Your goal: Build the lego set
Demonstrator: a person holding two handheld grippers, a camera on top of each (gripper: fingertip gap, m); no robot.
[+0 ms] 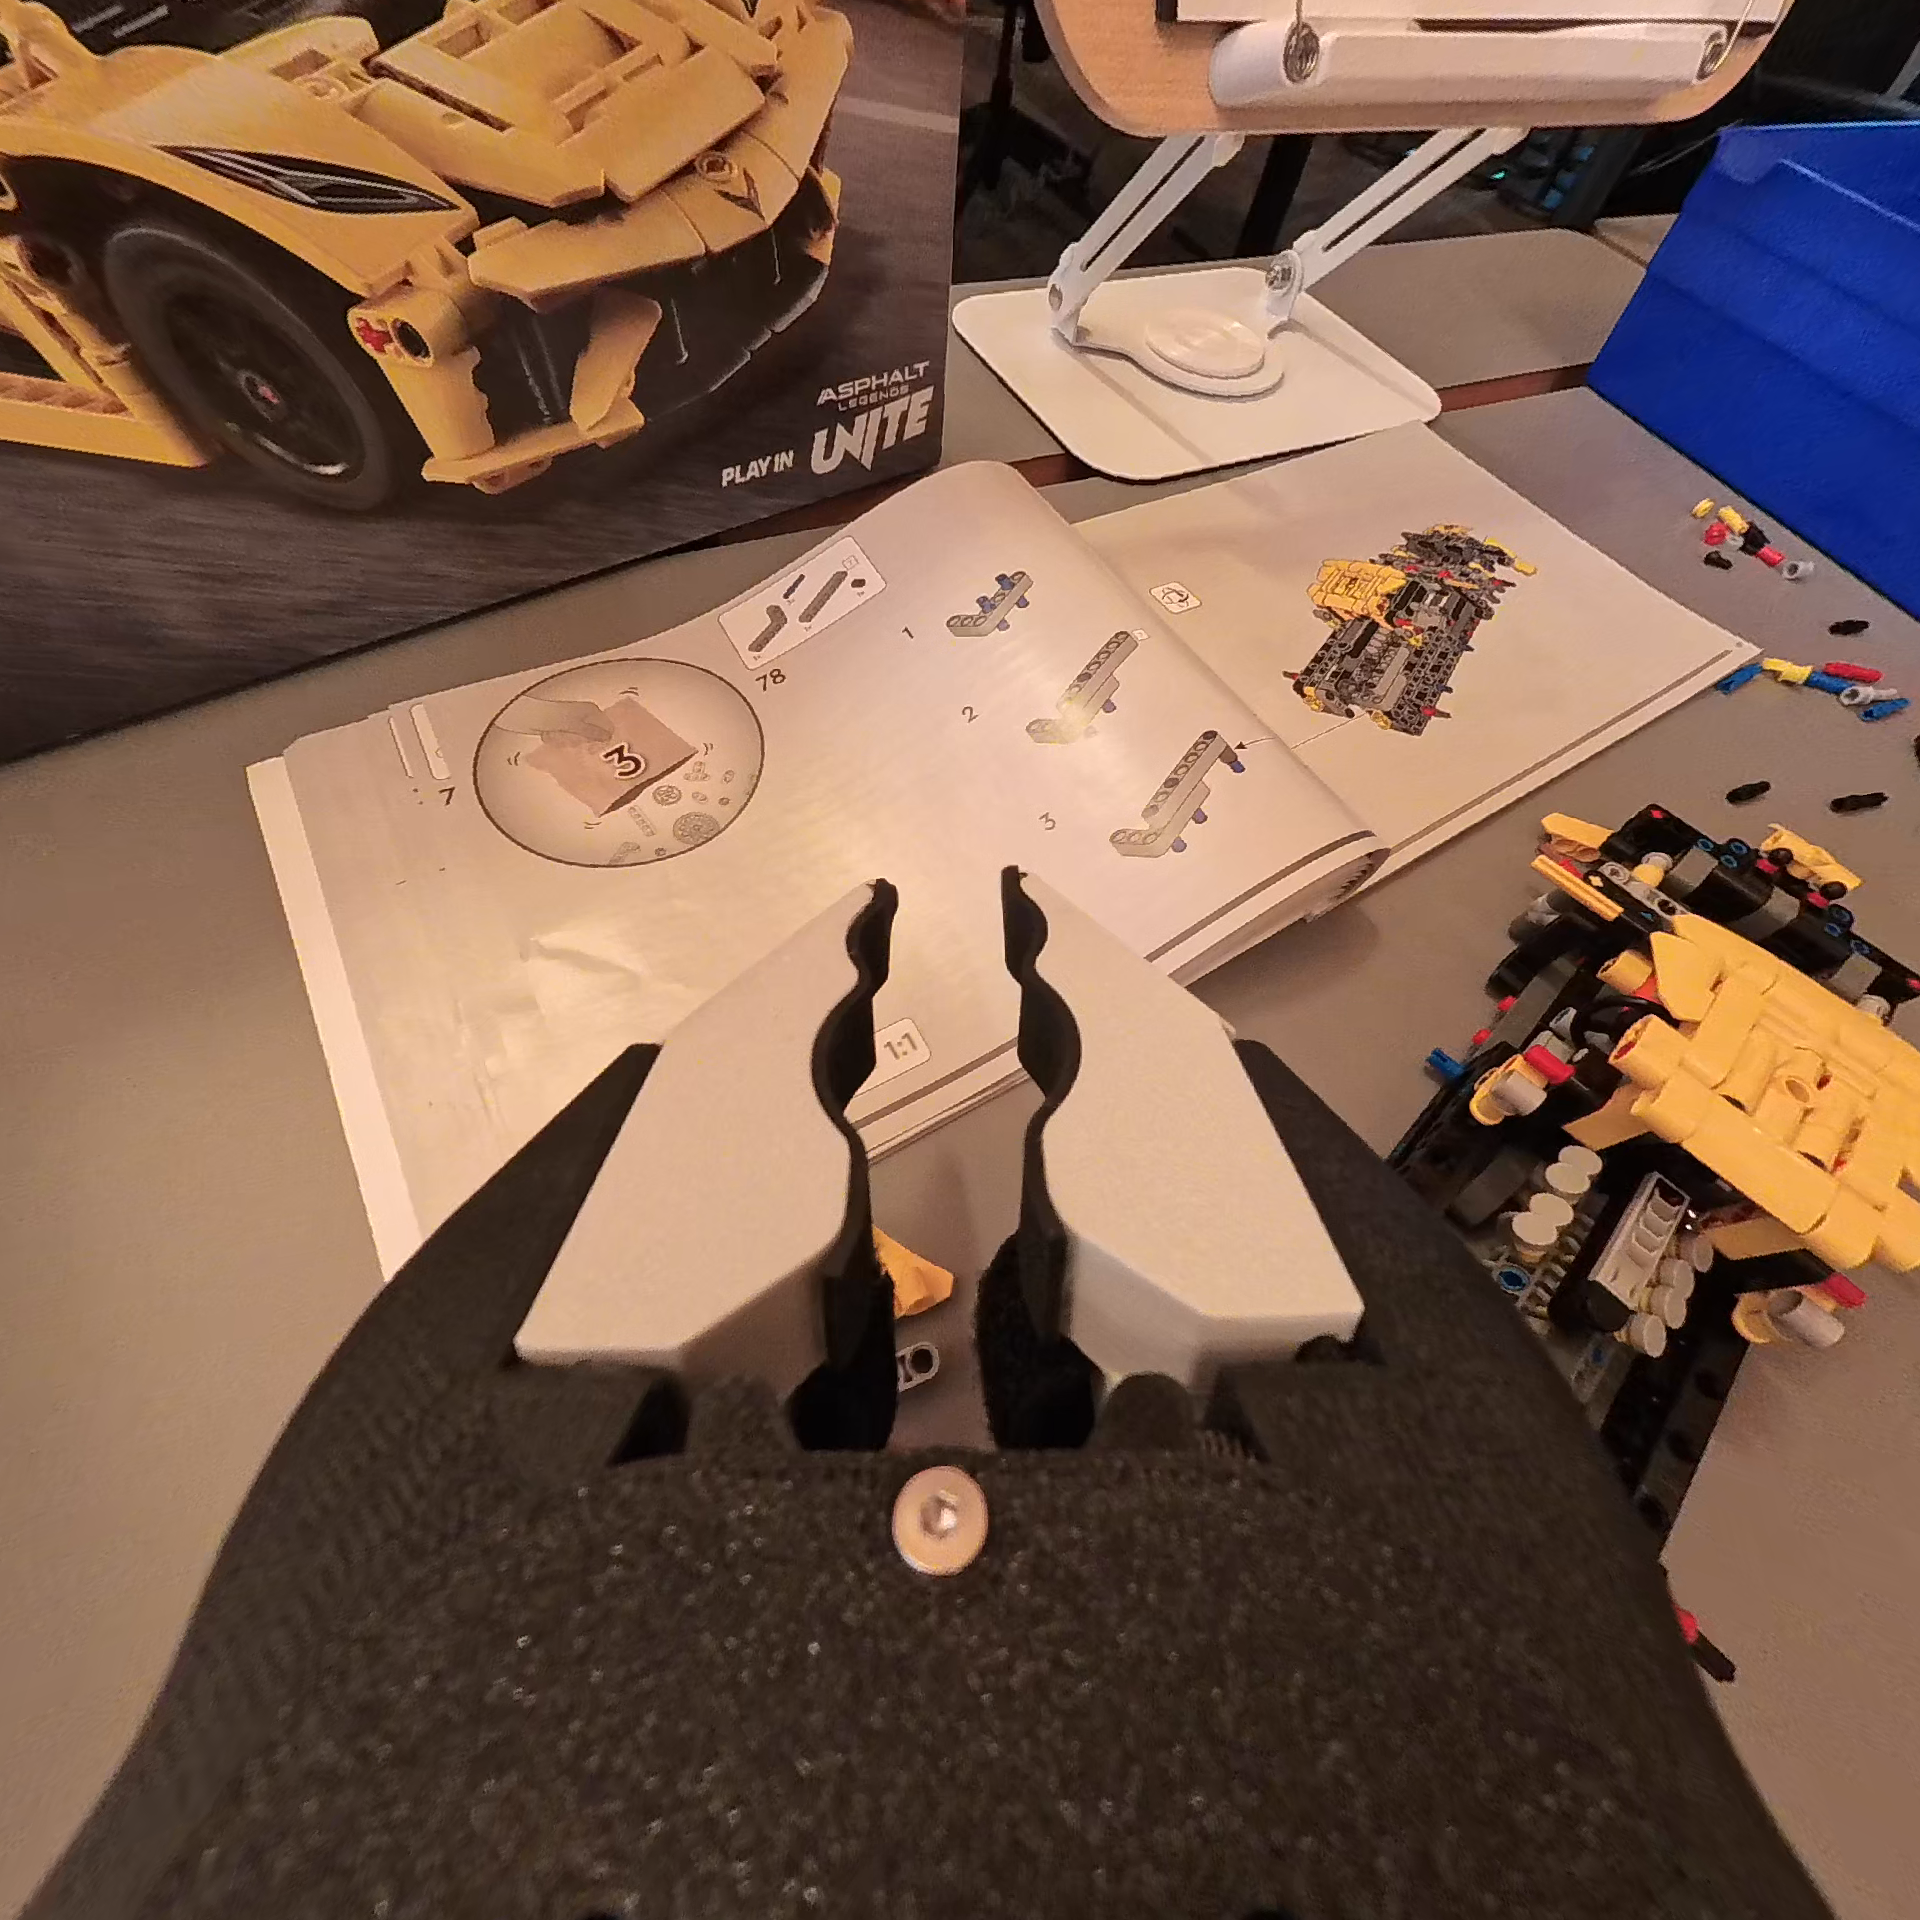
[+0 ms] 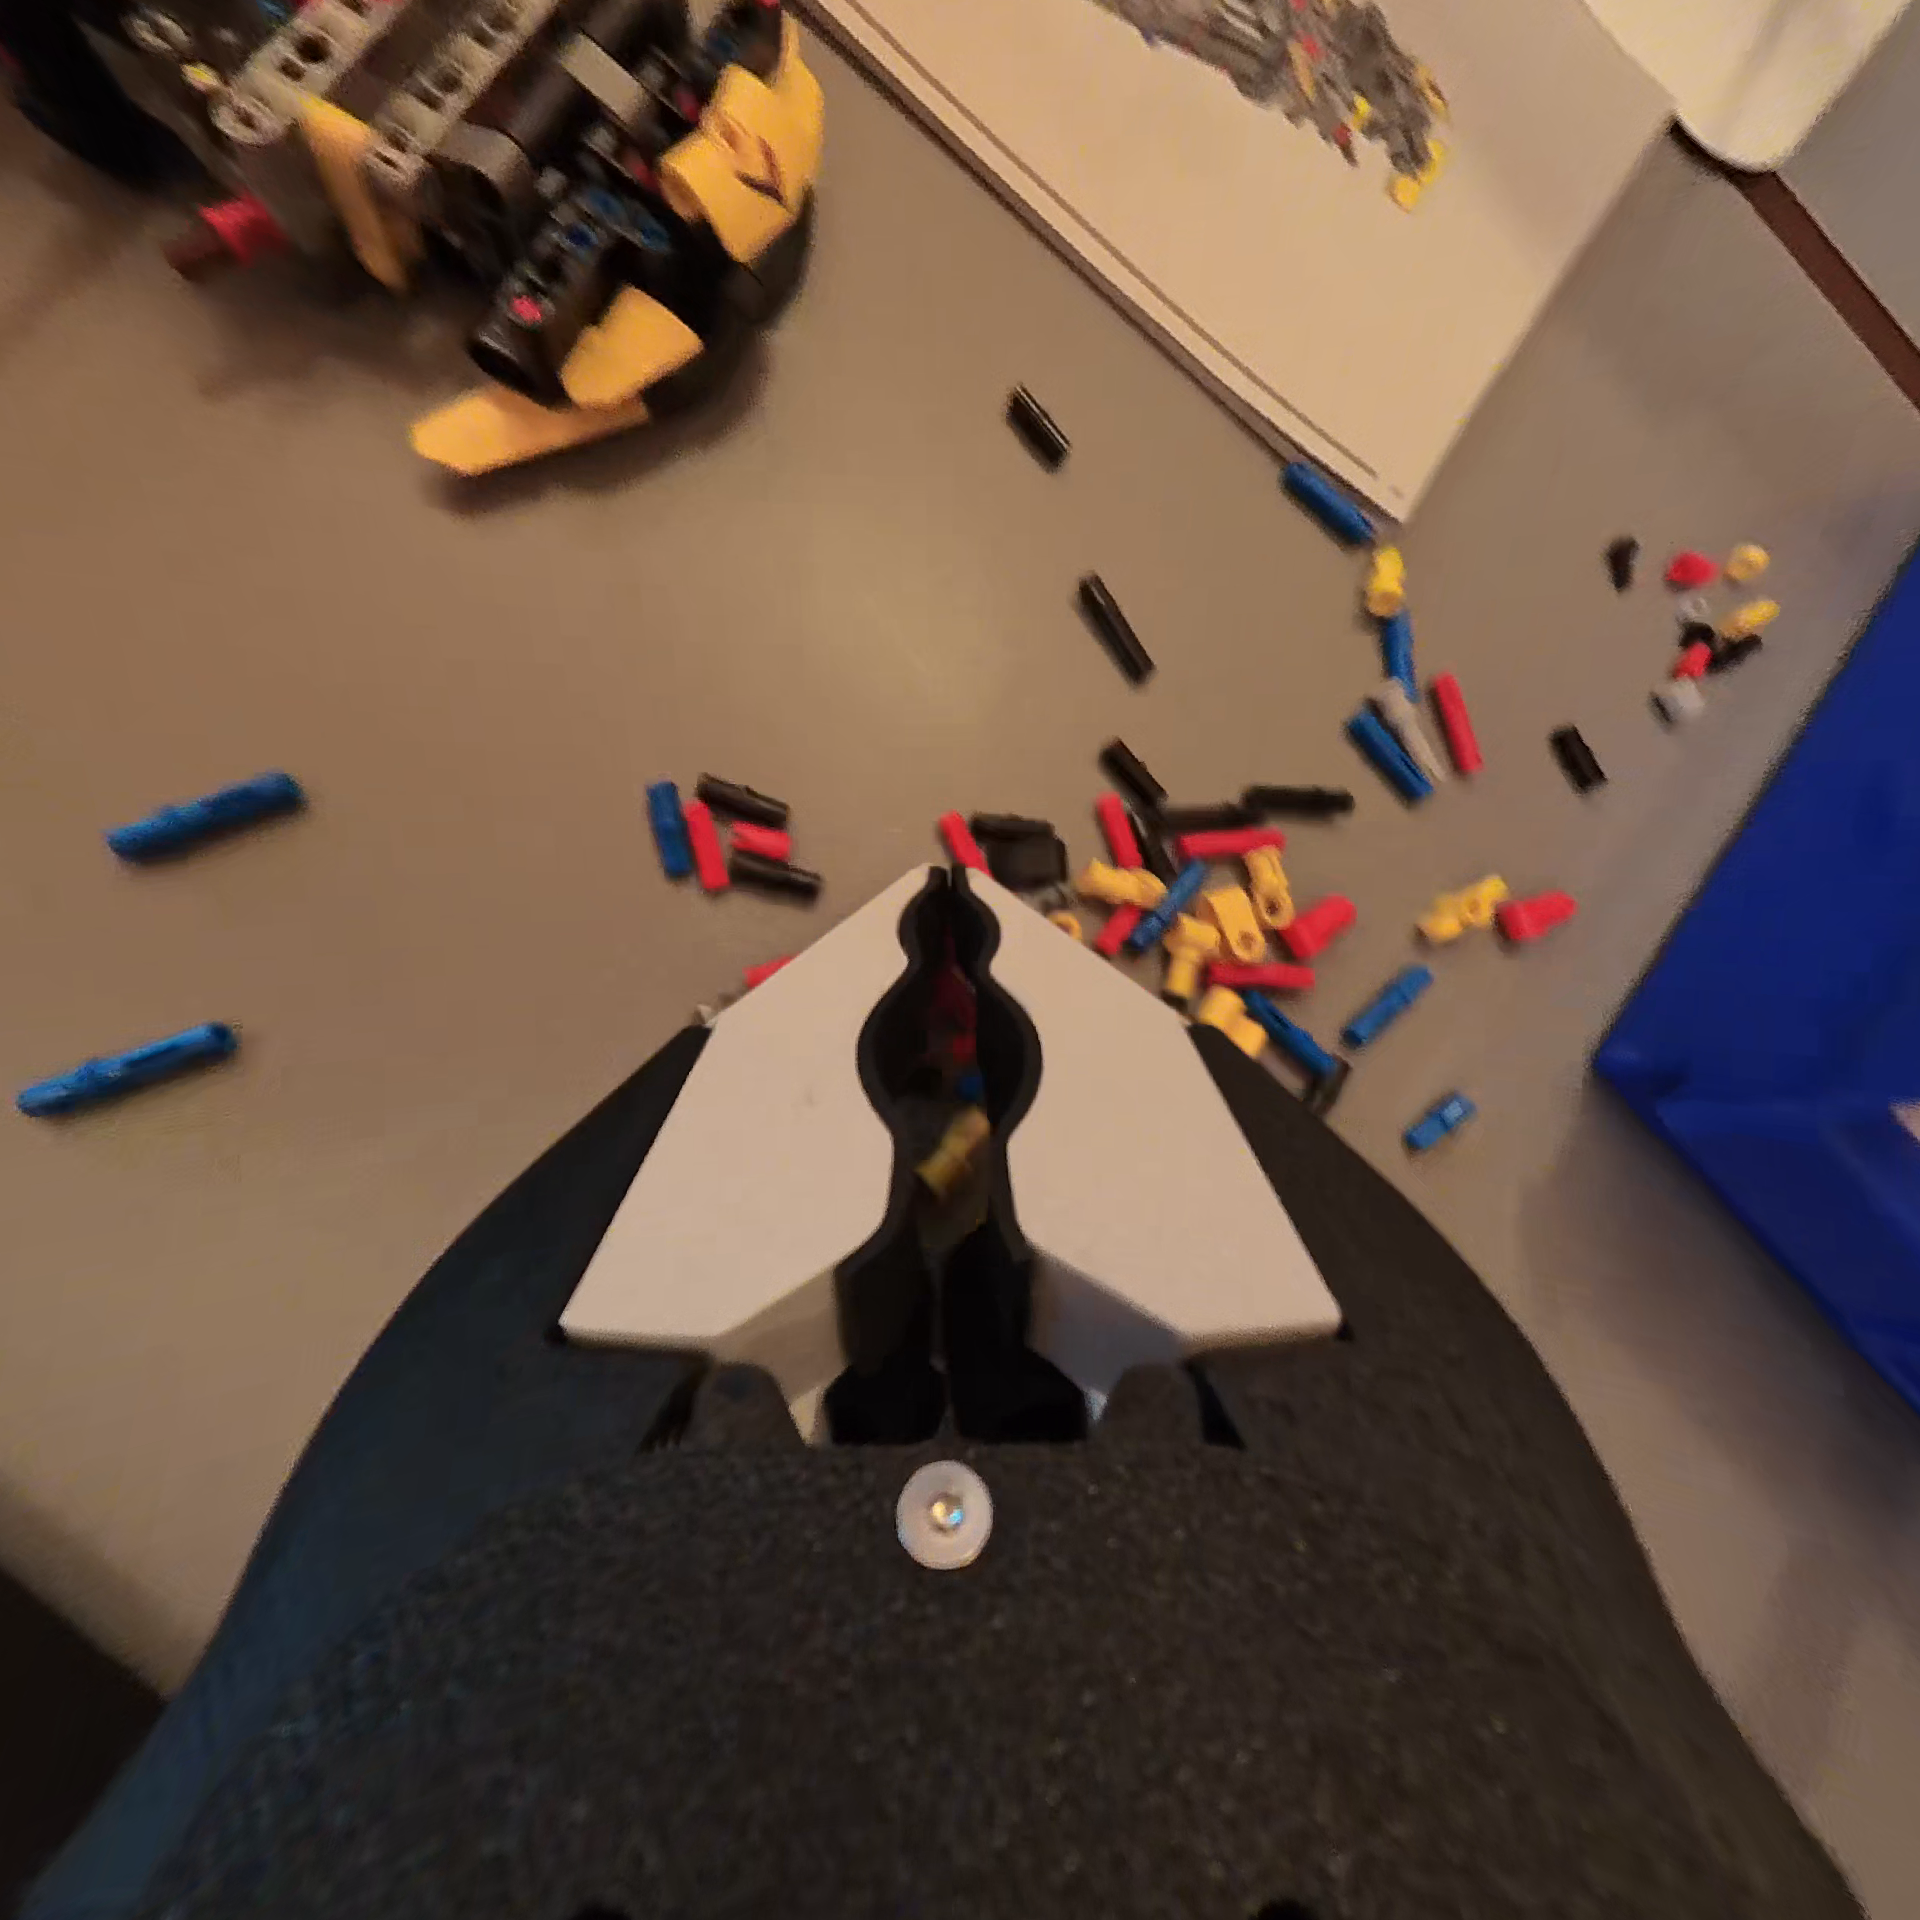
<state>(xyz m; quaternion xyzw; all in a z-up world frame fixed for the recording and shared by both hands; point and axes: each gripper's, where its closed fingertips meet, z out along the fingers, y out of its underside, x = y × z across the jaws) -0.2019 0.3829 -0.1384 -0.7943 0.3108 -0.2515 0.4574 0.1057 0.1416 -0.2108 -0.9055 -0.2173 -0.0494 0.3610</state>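
My left gripper is open and empty, held over the open instruction booklet. The partly built yellow and black car model lies to its right on the grey table. My right gripper is shut, its tips together just above a pile of small red, blue, yellow and black pins. Small coloured pieces show through the gap behind its tips; I cannot tell whether any is held. The model is at the far left of the right wrist view, and the booklet is at the top.
The set's box stands behind the booklet, and a white stand to its right. A blue bin is at the right edge. Loose pins lie near it. Long blue pins lie apart at left. A small yellow piece lies under my left gripper. The gap from one gripper's tips to the other's is roughly 40 cm.
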